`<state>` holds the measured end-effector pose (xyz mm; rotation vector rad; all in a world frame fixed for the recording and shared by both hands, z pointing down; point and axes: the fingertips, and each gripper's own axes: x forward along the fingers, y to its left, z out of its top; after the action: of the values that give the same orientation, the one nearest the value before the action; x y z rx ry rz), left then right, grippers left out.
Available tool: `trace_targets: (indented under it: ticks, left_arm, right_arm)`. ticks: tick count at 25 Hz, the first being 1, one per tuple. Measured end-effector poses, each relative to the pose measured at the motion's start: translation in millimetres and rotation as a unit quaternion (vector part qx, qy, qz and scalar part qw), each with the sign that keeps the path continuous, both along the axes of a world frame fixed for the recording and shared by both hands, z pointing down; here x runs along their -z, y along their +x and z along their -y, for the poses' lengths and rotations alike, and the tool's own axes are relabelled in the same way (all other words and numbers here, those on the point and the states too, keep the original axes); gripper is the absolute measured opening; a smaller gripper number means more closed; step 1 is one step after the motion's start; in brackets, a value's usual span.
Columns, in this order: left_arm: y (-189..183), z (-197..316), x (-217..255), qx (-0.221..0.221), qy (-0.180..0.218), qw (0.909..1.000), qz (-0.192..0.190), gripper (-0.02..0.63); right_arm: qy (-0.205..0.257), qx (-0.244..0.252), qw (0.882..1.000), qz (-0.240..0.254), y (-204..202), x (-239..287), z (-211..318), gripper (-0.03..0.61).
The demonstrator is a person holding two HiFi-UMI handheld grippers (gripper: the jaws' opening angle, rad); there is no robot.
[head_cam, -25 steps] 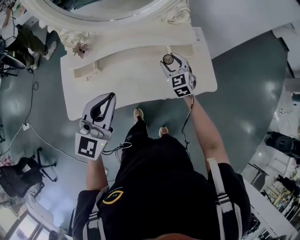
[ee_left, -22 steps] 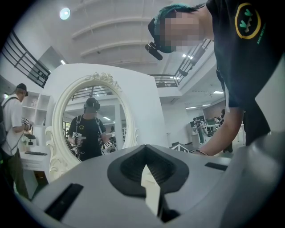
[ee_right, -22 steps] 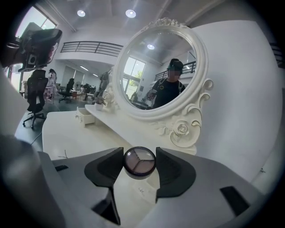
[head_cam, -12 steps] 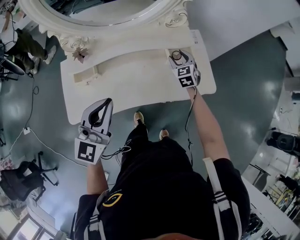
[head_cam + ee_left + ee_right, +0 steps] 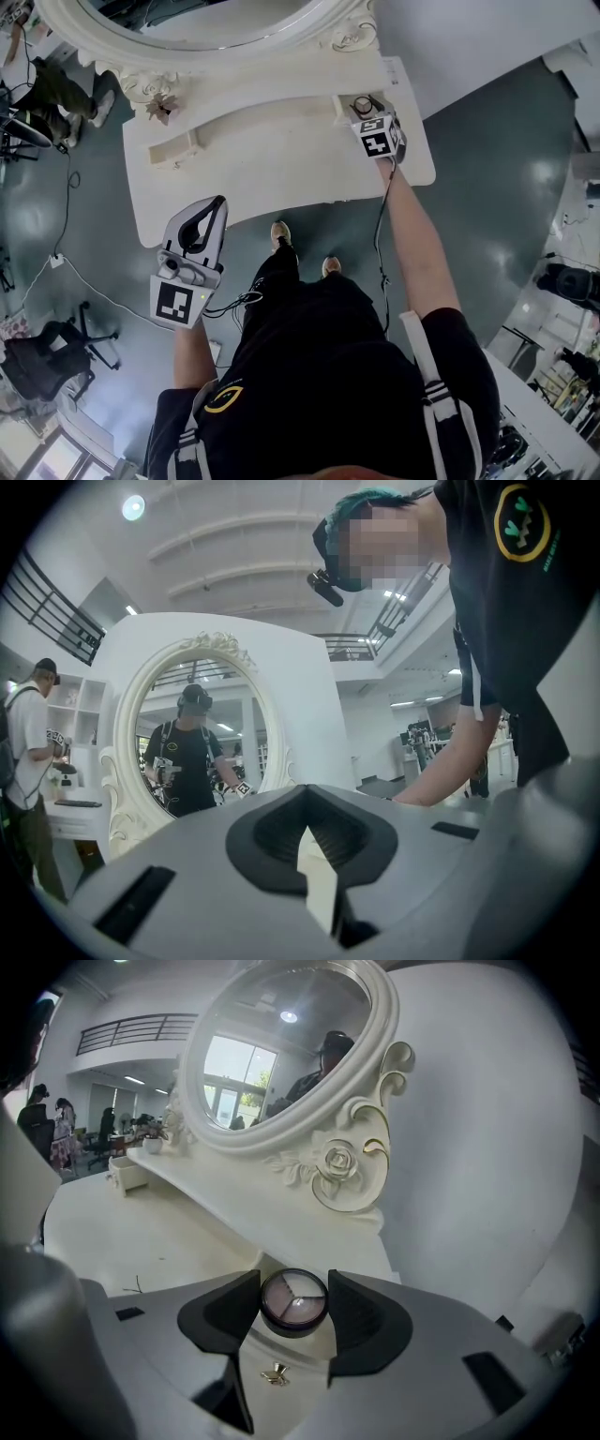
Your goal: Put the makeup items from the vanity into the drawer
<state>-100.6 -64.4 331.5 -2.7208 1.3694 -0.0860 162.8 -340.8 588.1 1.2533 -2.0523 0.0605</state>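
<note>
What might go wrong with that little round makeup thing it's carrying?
The eyeshadow compact is pinched only at its round rim by the right gripper's fingers, so it could slip or twist out. It hangs near the gold drawer knob; released off-target, it might hit the vanity top instead.

A round makeup compact (image 5: 293, 1301) with a dark rim and three mauve-pink pans is held upright, face towards the camera, and is pinched at its sides by both pads of the right gripper (image 5: 292, 1309). It is held at the far right end of the white vanity (image 5: 262, 169), just above a small cream drawer (image 5: 286, 1354) with a gold knob (image 5: 275, 1374).
</note>
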Motion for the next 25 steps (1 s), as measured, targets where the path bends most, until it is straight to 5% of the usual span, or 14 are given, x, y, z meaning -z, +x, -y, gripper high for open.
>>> trace_targets:
  ticks: [25]
  left_arm:
    - [0.6, 0.7, -1.4, 0.007, -0.008, 0.9999, 0.01, 0.018]
  right_arm:
    - [-0.038, -0.027, 0.999, 0.013, 1.2, -24.2, 17.2, 0.252]
